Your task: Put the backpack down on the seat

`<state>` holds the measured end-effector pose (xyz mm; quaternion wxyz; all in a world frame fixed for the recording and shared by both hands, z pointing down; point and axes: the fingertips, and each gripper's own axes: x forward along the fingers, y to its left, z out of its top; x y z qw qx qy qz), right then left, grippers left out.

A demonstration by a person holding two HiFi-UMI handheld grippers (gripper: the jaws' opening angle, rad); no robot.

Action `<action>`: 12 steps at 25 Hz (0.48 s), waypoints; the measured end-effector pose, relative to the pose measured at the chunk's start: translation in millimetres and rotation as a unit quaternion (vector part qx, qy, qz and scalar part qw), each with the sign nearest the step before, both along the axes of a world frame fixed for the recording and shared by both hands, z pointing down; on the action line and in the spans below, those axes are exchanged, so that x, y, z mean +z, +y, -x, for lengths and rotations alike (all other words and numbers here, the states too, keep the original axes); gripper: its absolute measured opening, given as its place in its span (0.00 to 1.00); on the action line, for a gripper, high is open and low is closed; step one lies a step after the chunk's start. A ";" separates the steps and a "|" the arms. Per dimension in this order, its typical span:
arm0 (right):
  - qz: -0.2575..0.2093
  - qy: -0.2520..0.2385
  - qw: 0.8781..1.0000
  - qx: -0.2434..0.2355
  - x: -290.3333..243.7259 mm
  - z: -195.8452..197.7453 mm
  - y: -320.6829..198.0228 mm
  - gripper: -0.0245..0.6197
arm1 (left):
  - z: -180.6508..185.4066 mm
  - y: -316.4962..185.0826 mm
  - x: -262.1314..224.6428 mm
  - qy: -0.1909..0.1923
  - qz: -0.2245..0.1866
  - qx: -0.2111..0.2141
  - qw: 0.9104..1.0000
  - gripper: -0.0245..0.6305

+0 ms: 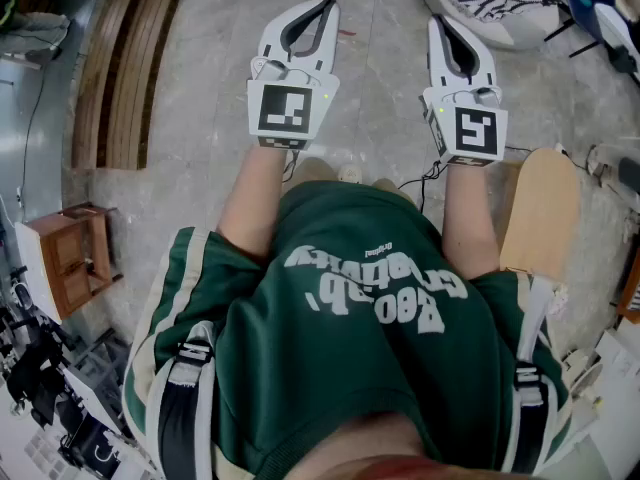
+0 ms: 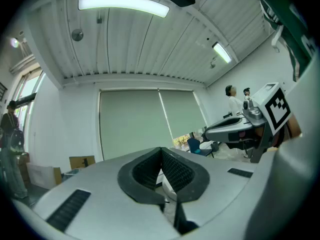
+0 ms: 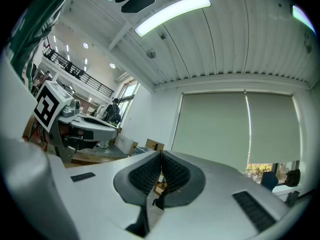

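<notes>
The only readable print is on the person's green jersey shirt point(image 1: 360, 368). Its large white lettering lies upside down in the head view and is too distorted to read with confidence. Each gripper carries a cube with a black-and-white square marker on its face.

The backpack point(image 1: 182, 418) is on the person's back. Only its two shoulder straps show, black webbing edged in cream with dark buckles, one over each shoulder. The bag's body is out of view.

The left gripper point(image 1: 327, 2) and the right gripper point(image 1: 438, 18) are held side by side in front of the chest, level, over the floor point(image 1: 200, 118). Both are smooth pale-grey plastic shells. In the left gripper view the fingers point(image 2: 145, 170), lined with black ribbed rubber, are pressed together at the tips with nothing between them. The right gripper's fingers point(image 3: 176, 173) have the same ribbed lining and also meet at the tips, empty.

The floor is mottled grey stone. Curved wooden planks point(image 1: 130, 68) lie towards its upper left edge, with a small wooden cabinet point(image 1: 70, 258) below them. A tan plywood panel point(image 1: 540, 213) with a rounded end stands just beside the right forearm. Whether it is the seat cannot be told. Both gripper views show a ribbed white ceiling point(image 2: 130, 44), tube lights and grey-green roller blinds point(image 2: 135, 124).
</notes>
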<state>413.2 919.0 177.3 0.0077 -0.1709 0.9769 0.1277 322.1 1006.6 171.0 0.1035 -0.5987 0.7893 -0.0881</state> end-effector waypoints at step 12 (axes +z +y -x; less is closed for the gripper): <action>0.001 -0.003 1.000 -0.003 5.3 -3.2 -5.0 0.09 | -3.8 -4.0 8.5 -0.010 0.011 -0.004 1.000 0.07</action>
